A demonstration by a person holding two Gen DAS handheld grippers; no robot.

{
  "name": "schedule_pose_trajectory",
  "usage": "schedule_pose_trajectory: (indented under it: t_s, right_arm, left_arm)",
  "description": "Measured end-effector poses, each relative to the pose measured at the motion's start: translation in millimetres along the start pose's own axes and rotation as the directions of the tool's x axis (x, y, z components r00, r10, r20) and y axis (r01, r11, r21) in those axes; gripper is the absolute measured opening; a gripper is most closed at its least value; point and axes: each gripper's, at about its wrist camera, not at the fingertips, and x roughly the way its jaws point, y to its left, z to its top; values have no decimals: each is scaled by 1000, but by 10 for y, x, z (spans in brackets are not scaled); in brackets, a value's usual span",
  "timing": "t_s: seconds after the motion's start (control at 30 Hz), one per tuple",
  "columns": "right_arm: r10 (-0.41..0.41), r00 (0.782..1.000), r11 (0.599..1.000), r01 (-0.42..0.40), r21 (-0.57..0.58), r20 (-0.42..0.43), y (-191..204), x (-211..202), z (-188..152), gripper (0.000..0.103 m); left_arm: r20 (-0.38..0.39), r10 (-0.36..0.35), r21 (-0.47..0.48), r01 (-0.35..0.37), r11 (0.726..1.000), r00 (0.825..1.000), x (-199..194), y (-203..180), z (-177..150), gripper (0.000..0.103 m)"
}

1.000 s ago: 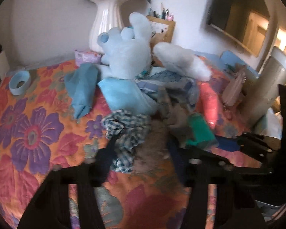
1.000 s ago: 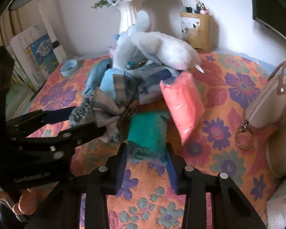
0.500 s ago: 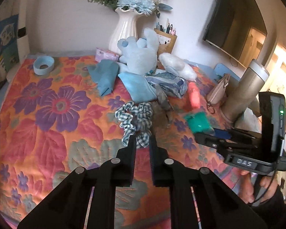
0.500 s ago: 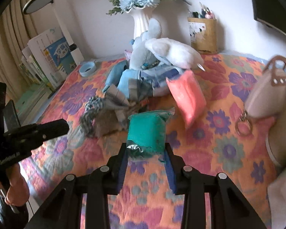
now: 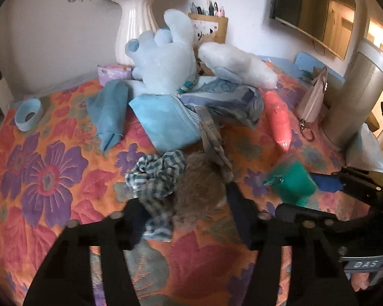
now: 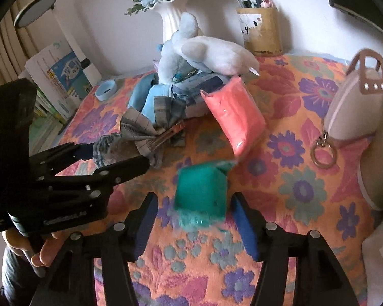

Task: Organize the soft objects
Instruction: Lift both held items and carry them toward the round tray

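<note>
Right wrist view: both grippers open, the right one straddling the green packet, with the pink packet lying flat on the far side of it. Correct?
Not quite. In the right wrist view the pink packet is propped up against the pile of cloths, not flat. The rest holds: the right gripper straddles the green packet, and the left gripper is open.

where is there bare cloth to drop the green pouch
Bare floral cloth lies right of the green pouch, below the pink pouch and beside the beige purse. The middle is crowded around the plush toys and scrunchie.
</note>
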Motion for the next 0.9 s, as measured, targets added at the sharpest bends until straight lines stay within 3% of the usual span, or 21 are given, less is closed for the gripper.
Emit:
schedule_pose_trajectory:
  t_s: [0.07,0.13,0.2,0.47,0.67,0.77,0.9]
  right_arm:
    - [-41,999,999,41,-22,4,63,21,2,55]
    - [-81,997,995,82,-57,9,129,37,-19,37]
    - [-87,996,993,88,-76,18,174,13,-43,36]
    - [44,997,999,-44,6,59,88,-348,-116,36]
    - [43,994,999,-46,22,101,47,-724,-163,36]
    - [50,996,998,-53,35,80,-29,-937,-189,36]
    - [30,994,997,-38,70,109,-278,-1364,-236,36]
  left_arm:
    - [13,-26,-16,26,1000,1000,-50,39,-15,37]
    - [40,-24,-21,25,999,999,-163,57,-76,36]
    - [56,-57,-37,59,998,997,-299,64,-152,36]
    - [126,-104,-87,116,990,987,-848,52,-380,36]
    - [170,-174,-13,179,984,970,-1062,-344,-306,36]
    - [184,-215,46,210,977,959,-1153,-613,-255,36]
    - [191,-302,126,282,951,934,-1219,-1022,-138,36]
